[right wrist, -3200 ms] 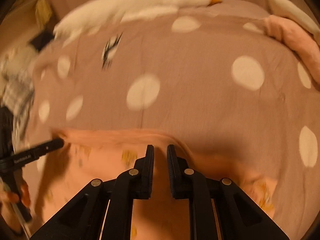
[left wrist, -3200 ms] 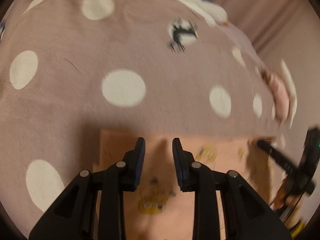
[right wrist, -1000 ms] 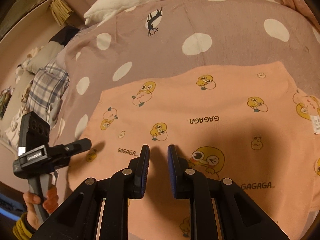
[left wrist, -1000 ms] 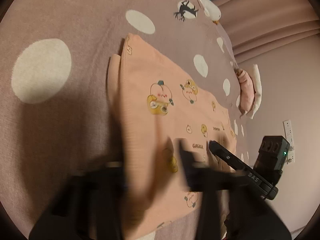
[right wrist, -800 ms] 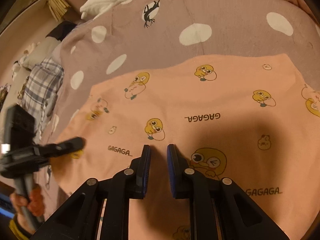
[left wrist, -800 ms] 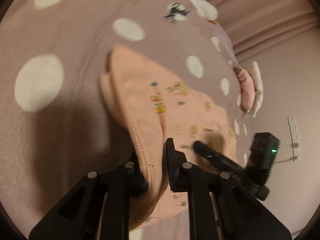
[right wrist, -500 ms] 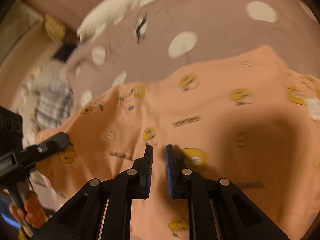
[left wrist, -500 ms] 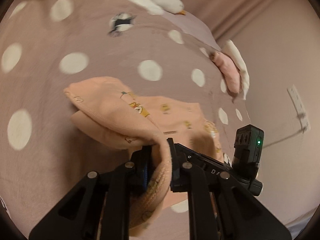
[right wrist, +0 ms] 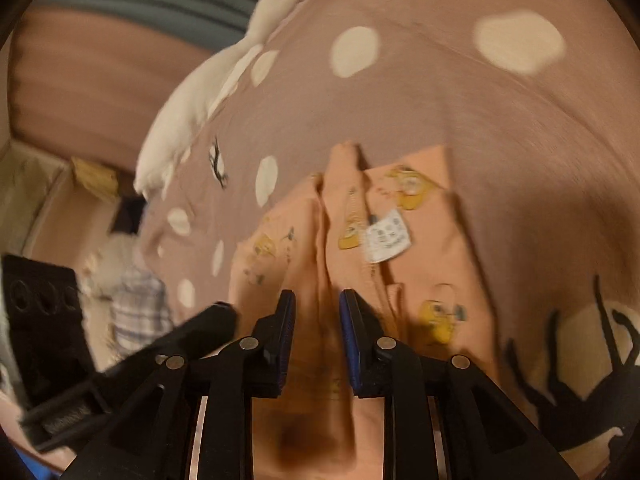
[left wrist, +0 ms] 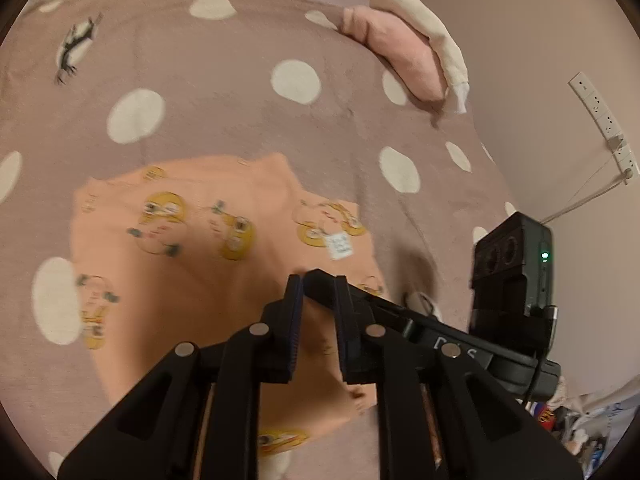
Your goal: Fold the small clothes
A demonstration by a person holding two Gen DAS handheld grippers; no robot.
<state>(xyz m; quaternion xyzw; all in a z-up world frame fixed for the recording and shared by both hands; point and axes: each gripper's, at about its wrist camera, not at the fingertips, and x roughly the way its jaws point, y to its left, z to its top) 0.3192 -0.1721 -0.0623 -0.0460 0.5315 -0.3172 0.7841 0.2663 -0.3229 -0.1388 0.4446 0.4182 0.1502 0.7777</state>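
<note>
Folded over since a moment ago, the peach garment (left wrist: 208, 248) now lies doubled on the dotted bedspread (left wrist: 240, 112), its white label (left wrist: 339, 246) facing up. Left claw (left wrist: 318, 300) hangs just above the near edge, jaws apart, gripping nothing. Right claw (right wrist: 317, 316) stands parted over the cloth too. Farther off lie a pink pillow (left wrist: 394, 54) and white goose toy (right wrist: 208, 92).

Mauve polka-dot bedspread (left wrist: 224, 80), plain wall (left wrist: 520, 80) with socket strip (left wrist: 604, 120).
</note>
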